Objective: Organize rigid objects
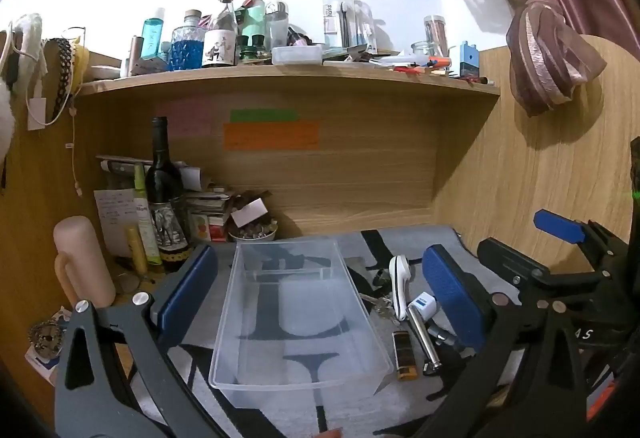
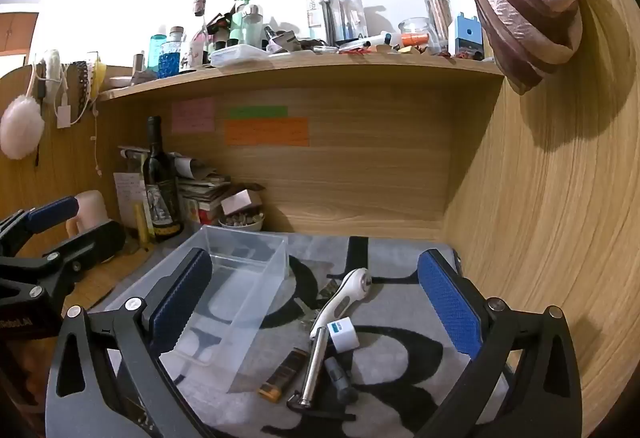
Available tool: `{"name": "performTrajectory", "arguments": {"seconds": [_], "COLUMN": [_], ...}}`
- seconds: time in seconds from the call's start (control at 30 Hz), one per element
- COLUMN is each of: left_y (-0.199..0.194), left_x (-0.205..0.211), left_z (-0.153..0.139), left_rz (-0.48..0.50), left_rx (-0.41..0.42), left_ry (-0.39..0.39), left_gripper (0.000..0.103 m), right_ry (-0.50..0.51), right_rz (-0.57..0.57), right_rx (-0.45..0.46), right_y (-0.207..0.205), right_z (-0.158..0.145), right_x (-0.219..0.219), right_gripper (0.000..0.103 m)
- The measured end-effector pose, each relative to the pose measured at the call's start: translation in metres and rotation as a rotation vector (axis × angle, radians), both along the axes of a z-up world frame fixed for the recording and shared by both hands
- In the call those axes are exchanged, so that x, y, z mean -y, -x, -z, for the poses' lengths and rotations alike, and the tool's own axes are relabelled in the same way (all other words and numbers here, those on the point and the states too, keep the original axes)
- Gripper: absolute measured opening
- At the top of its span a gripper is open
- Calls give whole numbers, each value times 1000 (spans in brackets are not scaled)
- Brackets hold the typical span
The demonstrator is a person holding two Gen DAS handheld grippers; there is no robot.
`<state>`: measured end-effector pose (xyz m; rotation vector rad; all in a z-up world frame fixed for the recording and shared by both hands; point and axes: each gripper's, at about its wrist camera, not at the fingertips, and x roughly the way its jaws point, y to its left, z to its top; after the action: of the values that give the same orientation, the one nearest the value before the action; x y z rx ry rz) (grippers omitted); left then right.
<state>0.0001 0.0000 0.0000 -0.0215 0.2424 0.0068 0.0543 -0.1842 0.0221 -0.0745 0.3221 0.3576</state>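
An empty clear plastic bin (image 1: 298,312) (image 2: 236,278) lies on a grey mat with black letters. My left gripper (image 1: 320,290) is open, its blue pads either side of the bin and not touching it. To the bin's right lies a small pile: a white handled tool (image 1: 400,284) (image 2: 346,296), a white cube with a blue label (image 1: 424,304) (image 2: 342,334), a metal rod (image 1: 424,338) (image 2: 314,366), a brown lighter (image 1: 404,356) (image 2: 282,374) and a dark grey cylinder (image 2: 340,378). My right gripper (image 2: 316,298) hangs open above this pile, holding nothing.
A dark wine bottle (image 1: 164,198) (image 2: 160,182), a pink mug (image 1: 82,262), stacked papers and a small bowl (image 1: 252,234) crowd the back left. A cluttered wooden shelf (image 1: 288,78) runs overhead. A wooden side wall (image 2: 552,238) bounds the right; a tied curtain (image 1: 548,50) hangs there.
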Motion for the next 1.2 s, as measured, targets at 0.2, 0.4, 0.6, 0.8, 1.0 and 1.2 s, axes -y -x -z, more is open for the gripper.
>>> {"name": "performTrajectory", "arguments": {"seconds": [0.2,0.4,0.6,0.8,1.0,1.2], "left_y": [1,0,-1,-1,3,4], "left_x": [2,1,0,4,6,7], "left_z": [0,1,1,0,-3,-3], "left_rz": [9,8,5,10,11,10], "left_rx": [3,0,4,5,18,20], "left_ry": [0,0,-5,-7,-9,-9], "left_gripper": [103,103,103,103,103,103], "right_ry": [5,-7,-14,-10,-13,-16], "right_rz": [-3,-3,-2,-2,-1,-2], "right_rx": [9,10,13,23,24,23], "right_y": [1,2,2,7,9,8], "right_z": [0,-3,0,-5,-7,-6], "right_x": [0,0,0,-4,-4,-3], "right_gripper": [103,103,103,103,103,103]}}
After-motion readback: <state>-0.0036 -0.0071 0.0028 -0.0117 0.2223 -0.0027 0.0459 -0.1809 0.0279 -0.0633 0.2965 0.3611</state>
